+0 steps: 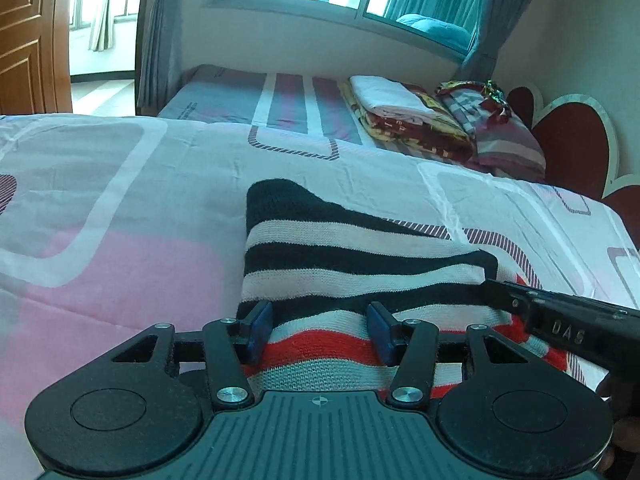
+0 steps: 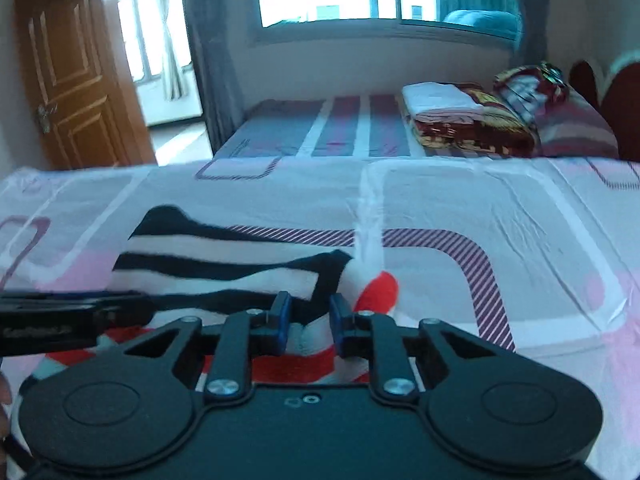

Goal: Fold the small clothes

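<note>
Lying on the near bed: a striped knit garment point(image 1: 352, 264), black and white bands at its far end, red and pale bands at its near end, spread on the pink-and-white bedsheet point(image 1: 120, 208).
Left gripper point(image 1: 320, 330): jaws apart, over the garment's near red bands, the blue pads point(image 1: 260, 330) on either side of the knit with a gap showing.
Right gripper point(image 2: 307, 322): jaws narrowly apart above the garment's near right edge; this view is blurred, so whether the pads pinch any cloth cannot be told.
Neighbours: the right gripper reaches in from the right in the left wrist view, close beside the left one.
Far bed: folded blankets point(image 1: 404, 116) stacked by a heart-shaped headboard point(image 1: 572, 140).
</note>
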Demonstrator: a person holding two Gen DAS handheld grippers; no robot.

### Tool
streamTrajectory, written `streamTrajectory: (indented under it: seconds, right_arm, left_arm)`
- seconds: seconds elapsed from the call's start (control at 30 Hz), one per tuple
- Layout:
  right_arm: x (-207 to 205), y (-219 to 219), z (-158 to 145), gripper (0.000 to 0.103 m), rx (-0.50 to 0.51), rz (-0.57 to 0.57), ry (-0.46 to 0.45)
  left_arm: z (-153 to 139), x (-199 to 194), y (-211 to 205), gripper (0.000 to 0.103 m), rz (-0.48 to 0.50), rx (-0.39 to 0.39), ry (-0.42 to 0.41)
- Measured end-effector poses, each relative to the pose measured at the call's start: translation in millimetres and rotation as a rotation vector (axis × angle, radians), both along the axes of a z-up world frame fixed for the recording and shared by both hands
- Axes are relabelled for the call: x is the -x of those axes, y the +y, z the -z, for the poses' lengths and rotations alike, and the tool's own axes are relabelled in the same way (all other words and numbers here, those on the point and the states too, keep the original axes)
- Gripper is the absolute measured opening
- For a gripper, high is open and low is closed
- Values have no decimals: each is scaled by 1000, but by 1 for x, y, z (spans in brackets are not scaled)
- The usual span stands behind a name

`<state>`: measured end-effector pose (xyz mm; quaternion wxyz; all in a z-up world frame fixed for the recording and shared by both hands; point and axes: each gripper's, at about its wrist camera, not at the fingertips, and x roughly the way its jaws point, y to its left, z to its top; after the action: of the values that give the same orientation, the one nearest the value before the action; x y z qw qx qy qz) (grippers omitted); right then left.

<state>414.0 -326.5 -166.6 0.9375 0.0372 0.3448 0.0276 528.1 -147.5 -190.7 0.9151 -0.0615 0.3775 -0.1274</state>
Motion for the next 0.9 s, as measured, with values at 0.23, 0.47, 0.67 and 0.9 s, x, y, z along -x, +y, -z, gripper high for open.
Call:
streamTrajectory:
  seconds: [0.23,0.47,0.67,0.9]
  right_arm:
    - [14,-5,-12,22,-59,5,3]
    - [59,4,-38,26,-61,-63,-50]
    - [87,21,-43,26,-31,-135,-54]
    - [96,26,-13,21,92,-128,8]
  left_arm:
    - [-16,25,4,52,3,-33,-31]
    - [-26,65,16,53,27,-20,-42]
    - [-25,93,21,55,37,-22,-65]
    - [-11,95,24,64,25,-2,-45]
